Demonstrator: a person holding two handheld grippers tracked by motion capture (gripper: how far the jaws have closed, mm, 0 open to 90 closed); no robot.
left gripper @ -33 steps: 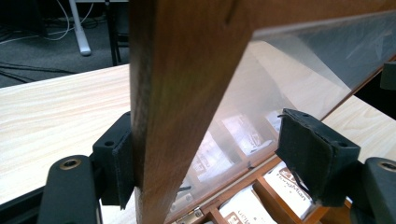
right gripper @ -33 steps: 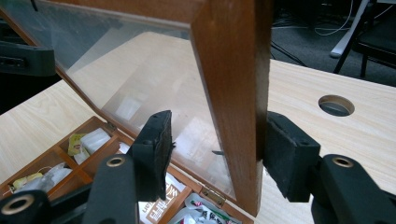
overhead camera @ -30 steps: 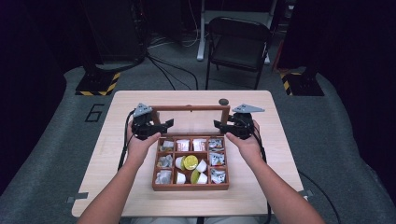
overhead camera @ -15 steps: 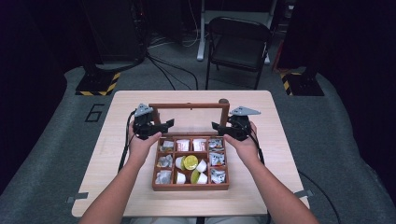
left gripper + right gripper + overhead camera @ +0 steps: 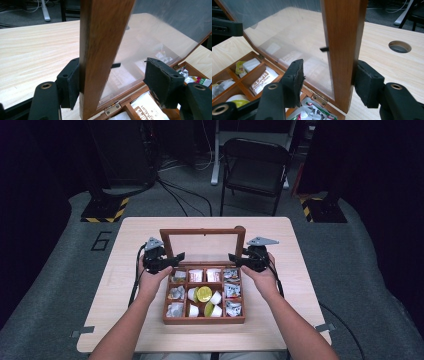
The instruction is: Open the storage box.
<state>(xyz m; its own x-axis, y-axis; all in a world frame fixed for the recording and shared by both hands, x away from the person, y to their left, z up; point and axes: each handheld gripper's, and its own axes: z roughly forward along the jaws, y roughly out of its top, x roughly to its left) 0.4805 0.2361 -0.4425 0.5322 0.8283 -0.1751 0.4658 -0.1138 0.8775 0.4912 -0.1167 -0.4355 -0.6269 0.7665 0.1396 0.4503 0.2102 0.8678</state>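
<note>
A wooden tea box lies open on the table, its glass lid standing raised behind it. My left gripper straddles the lid's left side rail. One pad touches the wood; the other stands off in front of the glass. My right gripper straddles the right side rail the same way, with one pad at the wood and a gap at the other. Both pairs of jaws have just been closing with the rail between them.
The box's compartments hold tea bags, foil sachets and a yellow capsule. The pale wood table has a round hole beyond the lid. A folding chair stands behind the table.
Both hands have sunk a little along the lid's side rails, and the left jaws stand narrower. The lid has stayed raised.
</note>
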